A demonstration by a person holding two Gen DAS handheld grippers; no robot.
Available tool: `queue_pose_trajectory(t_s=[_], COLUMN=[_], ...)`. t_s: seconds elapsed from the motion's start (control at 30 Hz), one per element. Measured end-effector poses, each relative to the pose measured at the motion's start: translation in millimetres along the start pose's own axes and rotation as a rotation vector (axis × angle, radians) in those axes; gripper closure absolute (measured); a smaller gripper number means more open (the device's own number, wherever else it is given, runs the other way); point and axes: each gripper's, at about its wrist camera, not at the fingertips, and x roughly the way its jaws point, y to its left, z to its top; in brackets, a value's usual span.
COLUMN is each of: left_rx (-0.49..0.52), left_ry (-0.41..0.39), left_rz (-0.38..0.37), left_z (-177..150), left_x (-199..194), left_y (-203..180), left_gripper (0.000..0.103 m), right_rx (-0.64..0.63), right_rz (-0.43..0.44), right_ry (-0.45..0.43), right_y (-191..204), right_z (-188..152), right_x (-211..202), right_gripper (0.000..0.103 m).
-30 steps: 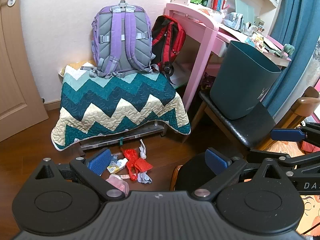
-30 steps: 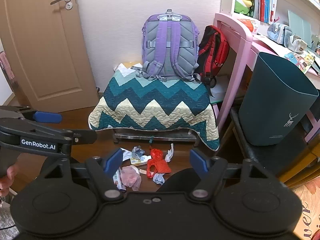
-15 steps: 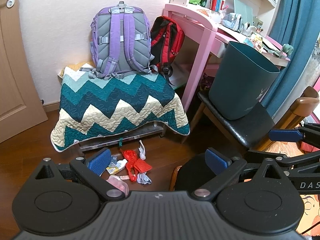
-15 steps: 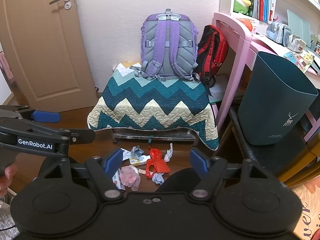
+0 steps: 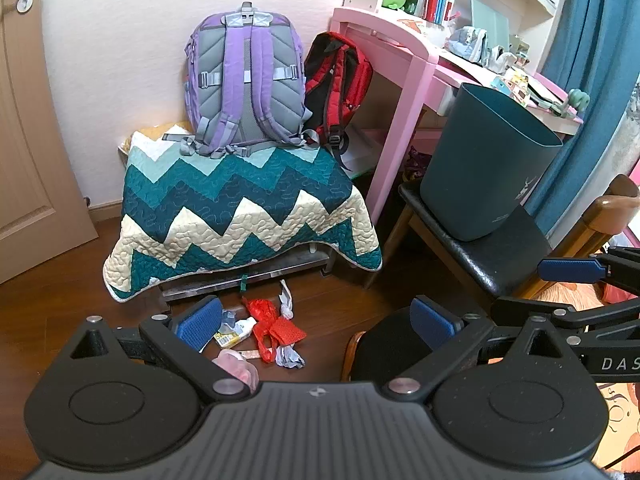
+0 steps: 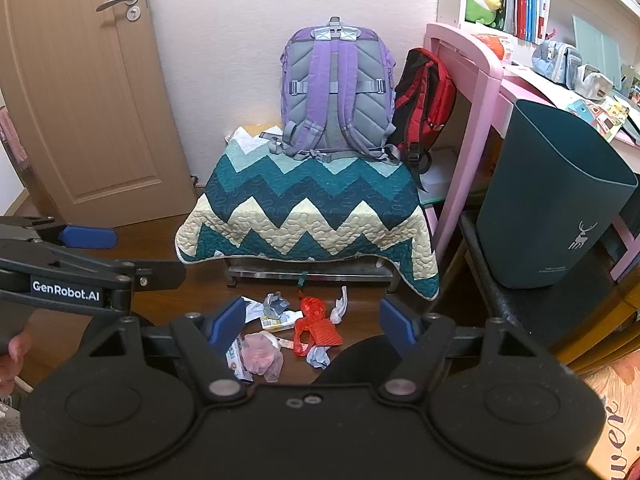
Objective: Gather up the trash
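Both grippers — left gripper (image 5: 316,322), right gripper (image 6: 312,316) — fingers apart, empty; trash pile (image 6: 298,328) before quilted bench (image 6: 308,208); only right view shows door handle (image 6: 118,0) fully.

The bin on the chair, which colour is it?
Dark teal bin, clearest in the right wrist view.

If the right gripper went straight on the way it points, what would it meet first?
Probably the red mesh bag in the trash on the floor, between the open right gripper fingers; depth is unclear.
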Motion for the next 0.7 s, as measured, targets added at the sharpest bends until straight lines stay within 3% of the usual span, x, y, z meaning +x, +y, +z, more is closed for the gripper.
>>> queue_pose_trajectory(t_s=[0.7], left_rx=[0.009], left_ry=[0.005], left_rz=[-0.005], left_z=[-6.9], left_x=[2.3], left_y=[-2.5], left_gripper=[0.002], right_rx=[0.003], right_rz=[-0.001], right_ry=[0.005], right_y=[0.9], right_z=[2.3], right_x=[7.7], right_gripper=[0.030])
